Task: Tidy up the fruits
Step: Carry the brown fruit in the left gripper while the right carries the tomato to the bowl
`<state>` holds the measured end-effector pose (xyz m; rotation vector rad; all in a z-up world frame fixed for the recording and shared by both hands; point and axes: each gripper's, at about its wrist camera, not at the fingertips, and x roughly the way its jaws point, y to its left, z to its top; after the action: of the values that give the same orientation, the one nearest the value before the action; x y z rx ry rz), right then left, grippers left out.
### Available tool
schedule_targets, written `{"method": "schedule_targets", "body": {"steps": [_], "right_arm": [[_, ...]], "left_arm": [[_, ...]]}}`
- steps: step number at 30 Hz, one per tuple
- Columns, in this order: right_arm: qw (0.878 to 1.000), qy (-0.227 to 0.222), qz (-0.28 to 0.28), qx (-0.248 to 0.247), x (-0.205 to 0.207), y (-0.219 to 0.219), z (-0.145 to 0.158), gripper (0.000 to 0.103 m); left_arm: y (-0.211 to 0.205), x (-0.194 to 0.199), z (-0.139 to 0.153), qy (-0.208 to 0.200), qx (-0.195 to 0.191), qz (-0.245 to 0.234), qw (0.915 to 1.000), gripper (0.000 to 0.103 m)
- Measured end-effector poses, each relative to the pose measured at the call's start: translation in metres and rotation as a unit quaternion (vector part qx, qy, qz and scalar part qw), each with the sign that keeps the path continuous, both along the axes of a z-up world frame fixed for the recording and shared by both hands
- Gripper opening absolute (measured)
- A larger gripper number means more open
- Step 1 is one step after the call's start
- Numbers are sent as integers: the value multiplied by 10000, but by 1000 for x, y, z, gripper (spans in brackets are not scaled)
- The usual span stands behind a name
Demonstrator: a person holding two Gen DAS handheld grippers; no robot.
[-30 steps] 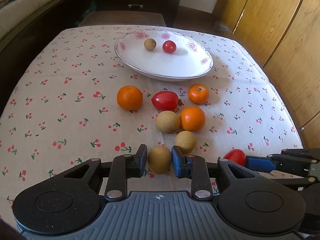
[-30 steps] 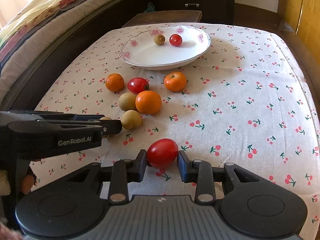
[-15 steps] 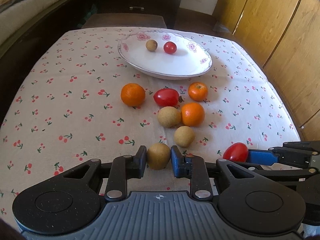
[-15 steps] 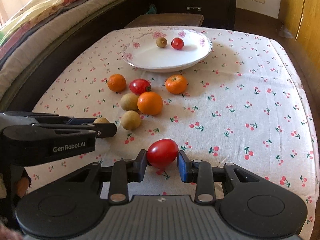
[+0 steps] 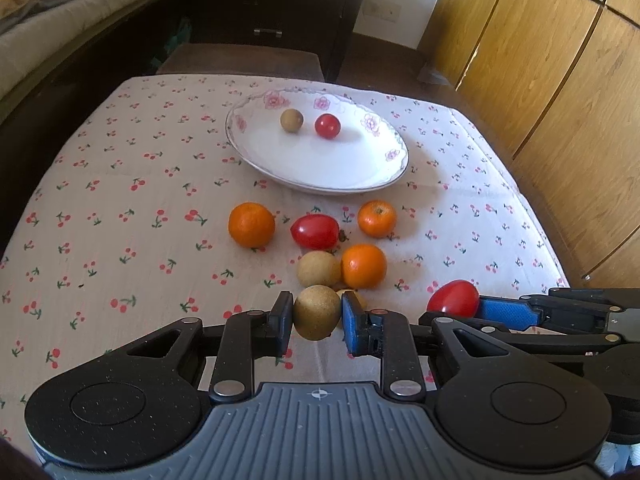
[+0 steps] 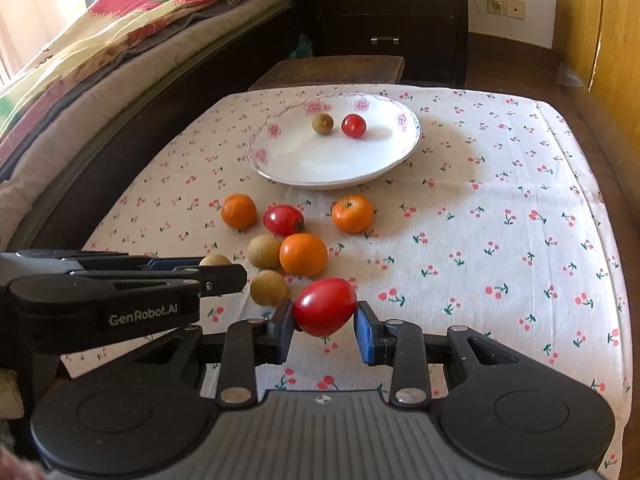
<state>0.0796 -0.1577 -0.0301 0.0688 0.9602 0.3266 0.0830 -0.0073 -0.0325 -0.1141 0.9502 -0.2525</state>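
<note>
Table [image 5: 120, 184] w/ cherry-print cloth carries plate [image 5: 360, 184], well beyond both grippers. Left gripper [image 5: 316, 316] clamps brown fruit [image 5: 317, 312]; right gripper [image 6: 324, 320] clamps red tomato [image 6: 325, 307]. Risk: round, smooth fruit may slip from pads and roll off table.

Location: a bedroom in a home.
I am working at a table under a white cherry-print cloth [image 6: 500, 216]; beside it stands a bed with a floral red-and-yellow quilt [image 6: 132, 12], behind it a dark wooden chest of drawers [image 6: 384, 20], and to the right wooden wardrobe doors [image 5: 560, 80].
</note>
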Motion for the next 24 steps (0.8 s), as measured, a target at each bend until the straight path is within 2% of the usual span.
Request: {"method": "schedule_targets", "body": {"steps": [13, 24], "right_arm": [[9996, -258, -70, 124, 9, 0, 16, 34], [9986, -418, -236, 204, 54, -6, 27, 34]], "left_arm": [[-1, 11, 11, -135, -193, 4, 9997, 33], [-6, 51, 26, -350, -238, 95, 9991, 33]]}}
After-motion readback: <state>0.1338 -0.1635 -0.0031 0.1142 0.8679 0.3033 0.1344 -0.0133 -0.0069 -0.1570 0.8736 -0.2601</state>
